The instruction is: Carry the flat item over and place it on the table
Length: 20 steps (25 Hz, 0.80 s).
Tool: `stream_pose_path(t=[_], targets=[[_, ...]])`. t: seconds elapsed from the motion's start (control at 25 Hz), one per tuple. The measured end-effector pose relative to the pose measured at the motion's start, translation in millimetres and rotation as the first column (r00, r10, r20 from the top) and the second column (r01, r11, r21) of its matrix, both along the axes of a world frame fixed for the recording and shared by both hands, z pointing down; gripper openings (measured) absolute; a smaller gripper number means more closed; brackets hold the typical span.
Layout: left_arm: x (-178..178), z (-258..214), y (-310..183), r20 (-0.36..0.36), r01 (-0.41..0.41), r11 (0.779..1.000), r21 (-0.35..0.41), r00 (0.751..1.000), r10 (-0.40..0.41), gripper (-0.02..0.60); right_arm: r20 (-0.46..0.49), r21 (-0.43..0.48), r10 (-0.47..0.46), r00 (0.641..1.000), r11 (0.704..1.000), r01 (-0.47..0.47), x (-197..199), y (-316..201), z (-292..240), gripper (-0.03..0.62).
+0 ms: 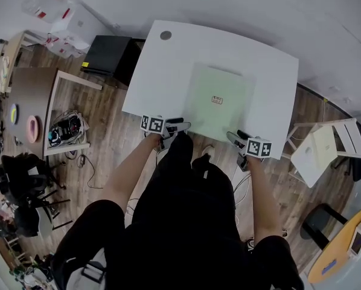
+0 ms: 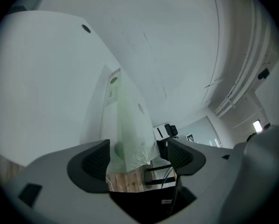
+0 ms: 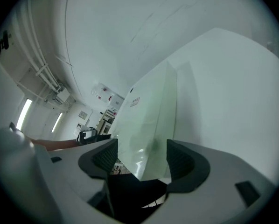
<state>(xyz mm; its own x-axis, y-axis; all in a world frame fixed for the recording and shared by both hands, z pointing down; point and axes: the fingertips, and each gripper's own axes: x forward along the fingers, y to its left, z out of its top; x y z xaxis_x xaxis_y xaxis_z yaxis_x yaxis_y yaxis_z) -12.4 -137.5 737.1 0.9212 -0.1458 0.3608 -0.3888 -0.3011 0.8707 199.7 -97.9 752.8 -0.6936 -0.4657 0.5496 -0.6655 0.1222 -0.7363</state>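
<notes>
Placement all but done

The flat item [image 1: 220, 101] – a pale green sheet in a clear sleeve – lies on the white table [image 1: 168, 71], its near edge at the table's near edge, one corner seeming to hang just over it. The left gripper [image 1: 179, 125] and right gripper [image 1: 233, 138] sit at that edge, one toward each near corner. In the left gripper view the jaws stand wide apart with the sheet's edge [image 2: 130, 134] between them, unclamped; the right gripper view shows the same, a corner [image 3: 149, 120] loose in the gap. By my reading the carry is done and the set-down made – what remains is drawing both grippers clear without dragging the sheet.
</notes>
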Motion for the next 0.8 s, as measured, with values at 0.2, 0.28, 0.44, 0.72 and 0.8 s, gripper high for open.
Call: stream_pose_path(t=[0.2,0.28,0.44,0.72,0.8], targets=[[-4,-19,9,-0.006,0.085,0.992,0.092,0.996,-0.085,0.385,0.001,0.140,0.094,0.996,0.986,-0.093,-1,-7,-41,0.311],[-2,-42,9,-0.038,0.136,0.979,0.151,0.990,-0.132,0.385,-0.030,0.199,0.146,0.989,0.970,-0.137,-2,-8,-55,0.311],[6,-81,17,-0.104,0.178,0.956,0.233,0.982,-0.157,0.381,-0.017,0.256,0.202,0.979,0.948,-0.191,-14,-3,-82,0.311],[-13,-132,41,-0.099,0.239,0.845,0.478,0.971,-0.218,0.032,-0.125,0.413,0.200,0.972,0.901,-0.132,-72,28,-140,0.311],[-19,-143,59,-0.083,0.232,0.825,0.515,0.972,-0.222,0.021,-0.169,0.454,0.201,0.965,0.885,-0.104,-92,45,-154,0.311]])
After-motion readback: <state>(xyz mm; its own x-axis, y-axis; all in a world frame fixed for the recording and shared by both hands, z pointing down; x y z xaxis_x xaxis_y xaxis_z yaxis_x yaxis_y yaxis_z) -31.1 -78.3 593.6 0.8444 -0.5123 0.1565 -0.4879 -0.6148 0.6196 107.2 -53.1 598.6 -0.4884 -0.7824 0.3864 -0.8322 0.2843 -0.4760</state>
